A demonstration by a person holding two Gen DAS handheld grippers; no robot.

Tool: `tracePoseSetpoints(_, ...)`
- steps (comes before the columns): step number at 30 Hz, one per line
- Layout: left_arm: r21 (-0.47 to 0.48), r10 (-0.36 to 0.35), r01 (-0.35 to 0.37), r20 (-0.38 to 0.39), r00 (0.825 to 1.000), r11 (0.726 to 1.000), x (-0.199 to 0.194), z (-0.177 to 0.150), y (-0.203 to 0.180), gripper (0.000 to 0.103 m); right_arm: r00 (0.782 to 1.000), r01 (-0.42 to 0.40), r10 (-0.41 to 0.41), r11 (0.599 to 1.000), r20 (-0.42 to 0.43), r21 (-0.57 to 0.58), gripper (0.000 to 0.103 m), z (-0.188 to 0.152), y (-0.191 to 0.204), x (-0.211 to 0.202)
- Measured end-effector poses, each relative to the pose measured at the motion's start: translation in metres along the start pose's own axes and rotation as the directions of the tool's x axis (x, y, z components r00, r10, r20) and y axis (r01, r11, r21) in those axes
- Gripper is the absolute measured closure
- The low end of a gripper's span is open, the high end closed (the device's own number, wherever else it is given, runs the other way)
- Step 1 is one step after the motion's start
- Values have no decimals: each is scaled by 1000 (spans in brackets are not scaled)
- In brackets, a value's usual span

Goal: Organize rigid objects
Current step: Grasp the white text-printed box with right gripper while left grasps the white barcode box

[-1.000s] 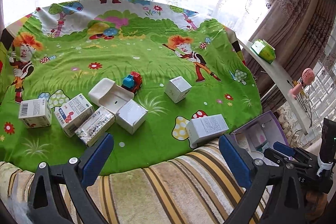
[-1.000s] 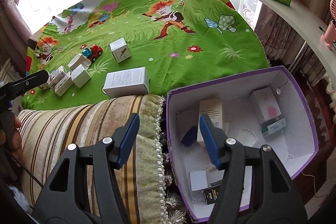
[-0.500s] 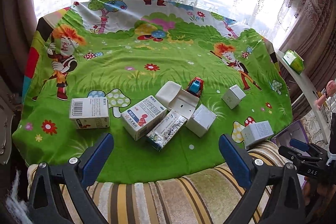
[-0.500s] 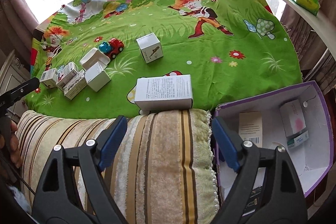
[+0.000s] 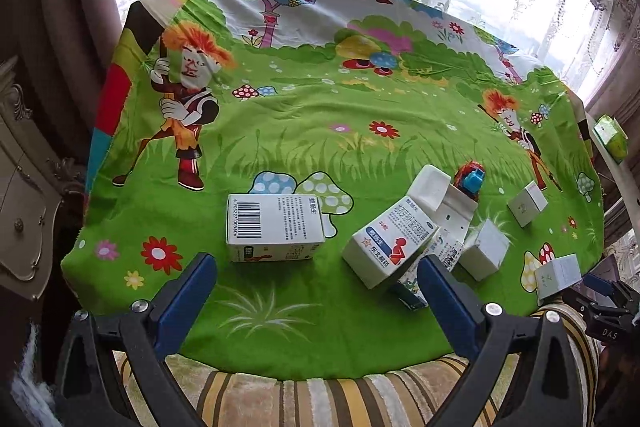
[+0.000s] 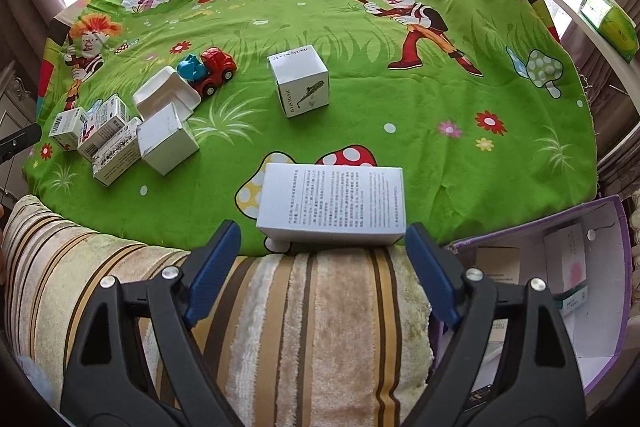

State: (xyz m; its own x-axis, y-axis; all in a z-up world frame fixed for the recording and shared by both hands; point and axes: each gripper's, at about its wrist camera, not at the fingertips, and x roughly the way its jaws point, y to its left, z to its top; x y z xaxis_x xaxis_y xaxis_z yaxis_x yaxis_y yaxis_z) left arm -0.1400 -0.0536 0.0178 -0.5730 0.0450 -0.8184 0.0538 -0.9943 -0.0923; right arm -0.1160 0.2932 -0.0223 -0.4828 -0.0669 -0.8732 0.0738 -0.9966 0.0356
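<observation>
We have both tools empty and spread wide above the striped plush edge of the worktop, so we judge this the reach for the next pieces. In the right wrist view, the right tool (image 6: pixel 320 267) hangs low in the frame with its blue pads flanking, not touching, the flat white printed carton (image 6: pixel 332 203) that lies at the near edge of the green cartoon-printed cloth (image 6: pixel 400 107). The purple-rimmed open cardboard box (image 6: pixel 600 307) at lower right already holds a few packets and looks like the place things go. In the left wrist view, the left tool (image 5: pixel 316 291) sits at the bottom, and just above it lie the white barcode carton (image 5: pixel 274 227) and, to its right, the white carton with blue and red print (image 5: pixel 390 243), leaning against other small boxes. A red and blue toy truck (image 5: pixel 470 179) stands farther back. Next, we think each tool must come down around its carton and close across the short sides; the leaning cluster could topple.
</observation>
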Motion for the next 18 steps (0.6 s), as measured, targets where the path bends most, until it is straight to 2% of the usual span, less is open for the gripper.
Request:
tracePoseSetpoints(10,-35,108,-112,-85,990,993,43,20,14,1,1000,17,-17,999,4,-33,14,11,7,12)
tracePoseSetpoints(18,-28,138,-143,-135,981,989,66,21,15,1,999,28,-27,999,17,-19,13,13,5,12)
